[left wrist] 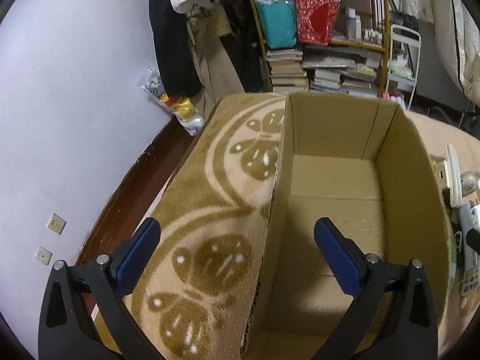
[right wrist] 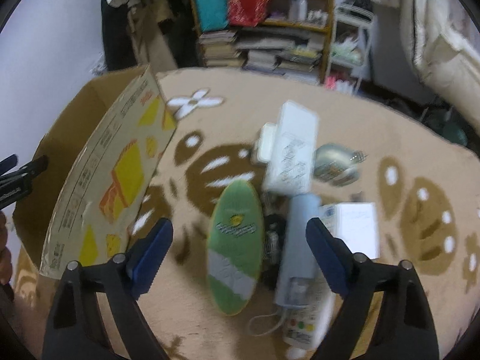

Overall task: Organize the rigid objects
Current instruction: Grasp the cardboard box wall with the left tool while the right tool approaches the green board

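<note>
Both tongs released, nothing gripped: left tongs [left wrist: 237, 234] spread wide over the near left wall of the cardboard box [left wrist: 399, 162], one finger over the blanket [left wrist: 210, 198], the other inside the box. Right tongs [right wrist: 239, 234] spread wide above the pile of items.

Blanket: tan with brown leaf pattern, under everything. Box sits on it, open top, bare floor ahead of the left tongs; from the right wrist view it lies left of the right tongs, printed side [right wrist: 120, 174] facing them.

Pile, between and ahead of the right fingers:
- white flat box [right wrist: 292, 150], ahead, lying over a smaller white case [right wrist: 265, 145]
- green oval pack [right wrist: 235, 249], between the fingers, left of centre
- pale blue tube [right wrist: 298, 240], just beside the right finger
- white carton [right wrist: 355, 228], behind that finger
- round silvery bottle [right wrist: 336, 162], ahead right, blurred

Bookshelf [left wrist: 318, 42] far ahead.
</note>
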`<state>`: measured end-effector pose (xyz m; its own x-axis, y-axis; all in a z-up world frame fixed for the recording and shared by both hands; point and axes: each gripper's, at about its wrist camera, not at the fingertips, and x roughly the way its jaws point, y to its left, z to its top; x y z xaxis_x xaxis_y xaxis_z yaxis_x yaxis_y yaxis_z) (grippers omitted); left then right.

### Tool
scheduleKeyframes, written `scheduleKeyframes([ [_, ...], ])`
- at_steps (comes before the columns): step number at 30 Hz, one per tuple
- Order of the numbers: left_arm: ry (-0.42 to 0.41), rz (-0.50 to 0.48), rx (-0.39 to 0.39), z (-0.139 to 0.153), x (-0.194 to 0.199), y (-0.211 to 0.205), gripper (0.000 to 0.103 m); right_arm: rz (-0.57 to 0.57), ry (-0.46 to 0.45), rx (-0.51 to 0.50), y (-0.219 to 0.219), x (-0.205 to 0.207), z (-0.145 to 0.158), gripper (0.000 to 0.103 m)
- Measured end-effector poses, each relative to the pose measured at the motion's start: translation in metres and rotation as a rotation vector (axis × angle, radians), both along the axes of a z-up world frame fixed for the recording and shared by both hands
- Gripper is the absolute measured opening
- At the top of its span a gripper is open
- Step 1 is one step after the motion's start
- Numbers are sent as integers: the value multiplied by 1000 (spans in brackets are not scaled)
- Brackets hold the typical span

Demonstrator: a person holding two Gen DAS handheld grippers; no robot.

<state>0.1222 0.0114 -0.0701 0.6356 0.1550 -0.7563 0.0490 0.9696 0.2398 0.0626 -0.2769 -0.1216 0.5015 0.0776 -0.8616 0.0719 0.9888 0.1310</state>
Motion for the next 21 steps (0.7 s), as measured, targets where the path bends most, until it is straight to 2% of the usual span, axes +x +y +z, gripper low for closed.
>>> scheduleKeyframes([
  [7,51,12,26,-14,7,-1,81,32,74,41,6,8,-27,91],
  [10,66,20,14,-17,11,2,65,21,109,68,3,11,-37,91],
  [12,86,12,-5,-20,12,3,56,19,113,50,3,11,-40,91],
  [16,114,3,-10,-24,13,2,54,20,111,35,6,12,-42,92],
  [19,125,-2,-22,-25,14,1,48,18,116,32,6,12,-43,92],
  [21,131,-9,-41,-26,13,1,39,15,123,42,6,12,-43,92],
])
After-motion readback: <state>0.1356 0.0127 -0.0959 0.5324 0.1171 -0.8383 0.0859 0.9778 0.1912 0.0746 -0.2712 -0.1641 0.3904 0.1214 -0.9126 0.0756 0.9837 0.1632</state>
